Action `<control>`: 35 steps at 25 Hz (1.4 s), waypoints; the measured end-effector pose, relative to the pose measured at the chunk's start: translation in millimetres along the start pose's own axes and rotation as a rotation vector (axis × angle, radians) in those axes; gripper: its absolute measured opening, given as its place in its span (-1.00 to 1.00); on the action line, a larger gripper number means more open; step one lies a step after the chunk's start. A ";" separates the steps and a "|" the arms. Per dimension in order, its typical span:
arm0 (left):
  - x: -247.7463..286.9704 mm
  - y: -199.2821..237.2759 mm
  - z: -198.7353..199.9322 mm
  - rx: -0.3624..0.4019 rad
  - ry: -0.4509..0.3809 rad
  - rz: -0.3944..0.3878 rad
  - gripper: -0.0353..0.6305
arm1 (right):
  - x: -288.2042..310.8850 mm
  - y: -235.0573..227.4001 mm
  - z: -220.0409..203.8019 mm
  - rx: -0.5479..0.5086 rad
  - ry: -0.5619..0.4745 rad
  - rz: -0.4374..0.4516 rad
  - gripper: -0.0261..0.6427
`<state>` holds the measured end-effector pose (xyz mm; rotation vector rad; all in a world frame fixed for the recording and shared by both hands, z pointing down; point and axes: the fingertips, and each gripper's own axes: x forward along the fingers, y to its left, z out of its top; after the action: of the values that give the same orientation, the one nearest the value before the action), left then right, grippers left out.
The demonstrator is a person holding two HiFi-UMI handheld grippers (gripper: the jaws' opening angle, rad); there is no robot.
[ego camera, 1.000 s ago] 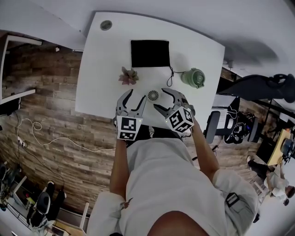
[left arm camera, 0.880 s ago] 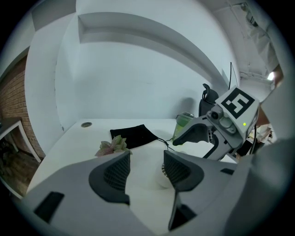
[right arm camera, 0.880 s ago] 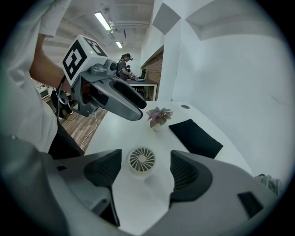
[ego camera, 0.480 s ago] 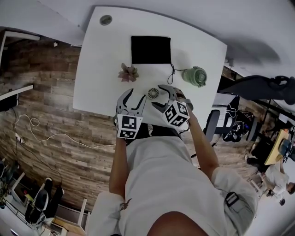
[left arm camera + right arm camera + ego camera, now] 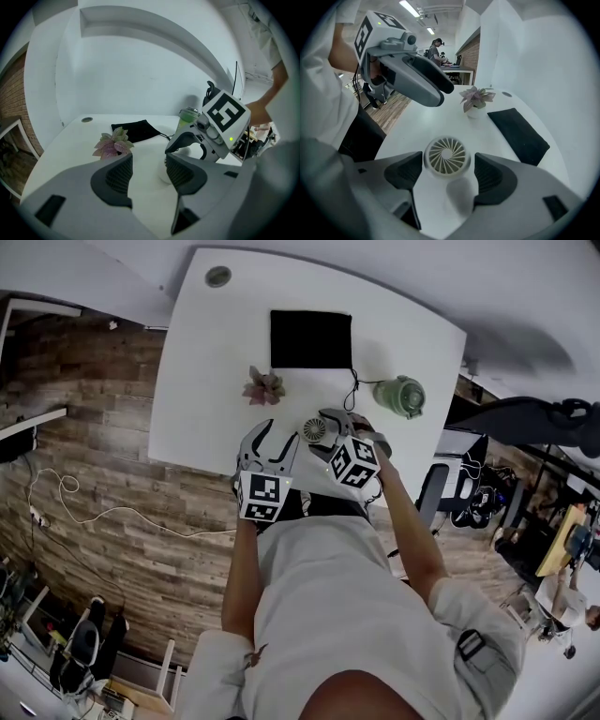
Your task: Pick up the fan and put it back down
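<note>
Between the jaws of the right claw (image 5: 449, 164), which had just been opening and were not yet pressing, the fan (image 5: 446, 155) stood on the worktop (image 5: 440, 119). The left claw (image 5: 149, 171) hung released and empty alongside. The fan was probably light, stiff, smooth plastic, so pinch its body below the grille.

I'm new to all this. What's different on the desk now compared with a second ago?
The right gripper has swung in and down over the small fan. Its jaws have just been opening, and the fan now stands between them, not yet gripped. The left gripper kept to the table's near edge, open and empty. The fan, plant, black pouch and green bottle have not moved.
</note>
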<state>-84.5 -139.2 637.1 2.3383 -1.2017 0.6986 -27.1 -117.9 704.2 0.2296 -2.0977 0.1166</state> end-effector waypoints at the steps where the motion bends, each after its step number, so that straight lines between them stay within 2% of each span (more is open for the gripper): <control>1: 0.2 -0.2 -0.6 -0.001 0.001 -0.001 -0.23 | 2.1 0.2 -0.7 -0.003 0.006 0.005 0.13; 15: 0.2 2.3 -2.0 0.010 0.010 -0.004 -0.24 | 12.8 2.1 -3.2 -0.034 0.046 0.055 0.13; 35: -9.0 1.3 3.5 0.028 -0.015 0.013 -0.26 | -6.8 -2.5 17.2 0.008 -0.040 -0.016 0.12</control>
<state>-89.2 -136.4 629.1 2.3642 -1.2227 0.7076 -37.7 -122.6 689.5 0.2557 -2.1353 0.1110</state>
